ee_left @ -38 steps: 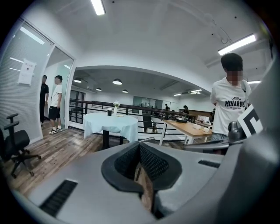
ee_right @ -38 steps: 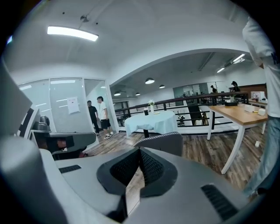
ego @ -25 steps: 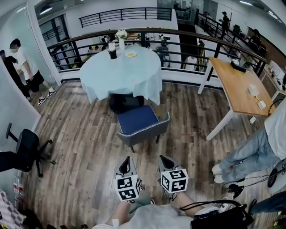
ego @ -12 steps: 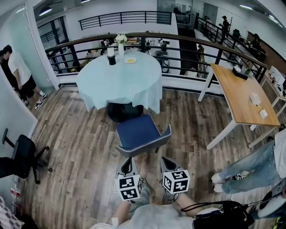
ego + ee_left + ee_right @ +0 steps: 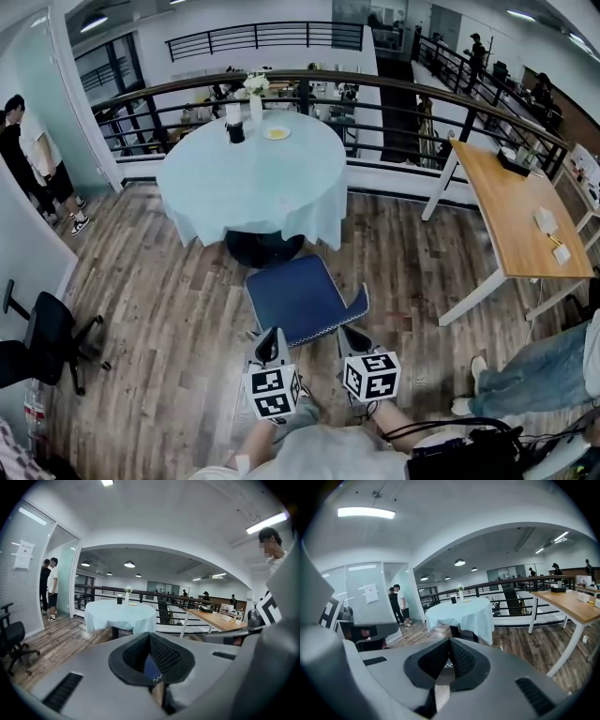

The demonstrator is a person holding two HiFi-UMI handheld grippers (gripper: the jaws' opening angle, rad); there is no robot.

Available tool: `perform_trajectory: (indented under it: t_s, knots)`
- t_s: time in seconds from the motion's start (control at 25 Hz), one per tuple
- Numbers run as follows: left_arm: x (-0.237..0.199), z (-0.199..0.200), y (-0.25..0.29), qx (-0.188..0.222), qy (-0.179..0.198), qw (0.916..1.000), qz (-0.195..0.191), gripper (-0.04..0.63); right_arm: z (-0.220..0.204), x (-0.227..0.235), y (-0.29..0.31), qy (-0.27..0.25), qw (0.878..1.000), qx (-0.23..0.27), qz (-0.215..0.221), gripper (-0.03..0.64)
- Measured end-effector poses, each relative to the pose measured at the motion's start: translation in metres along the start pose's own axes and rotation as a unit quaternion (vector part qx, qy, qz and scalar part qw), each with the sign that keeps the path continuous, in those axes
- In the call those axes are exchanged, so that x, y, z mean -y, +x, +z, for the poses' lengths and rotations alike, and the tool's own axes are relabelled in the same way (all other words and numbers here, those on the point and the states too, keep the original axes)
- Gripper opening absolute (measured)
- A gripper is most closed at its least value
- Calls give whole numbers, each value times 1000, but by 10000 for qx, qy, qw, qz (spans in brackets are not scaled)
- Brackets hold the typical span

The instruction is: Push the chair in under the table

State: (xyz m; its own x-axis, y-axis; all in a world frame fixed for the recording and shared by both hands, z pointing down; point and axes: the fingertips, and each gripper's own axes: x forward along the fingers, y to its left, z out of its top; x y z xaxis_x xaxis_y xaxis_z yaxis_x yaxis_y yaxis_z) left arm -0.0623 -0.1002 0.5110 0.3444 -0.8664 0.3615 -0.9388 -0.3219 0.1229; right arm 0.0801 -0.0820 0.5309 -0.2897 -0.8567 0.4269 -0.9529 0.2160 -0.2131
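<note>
Head view: chair (image 5: 302, 298) stands just short of the table (image 5: 253, 178) edge, not yet pushed under.
Left gripper (image 5: 269, 337): jaws together, empty.
Right gripper (image 5: 350, 335): jaws together, empty.

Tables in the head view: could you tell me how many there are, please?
2. The round table with the pale blue cloth stands beyond the blue chair; the wooden table stands at the right. Others may be hidden farther back.
</note>
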Motion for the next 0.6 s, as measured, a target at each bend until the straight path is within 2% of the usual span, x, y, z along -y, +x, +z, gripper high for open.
perform_trajectory:
  t_s: [0.6]
  knots:
    - [-44, 43, 81, 64, -125, 9999, 94, -3, 53, 7, 90, -78, 9999, -20, 128, 15]
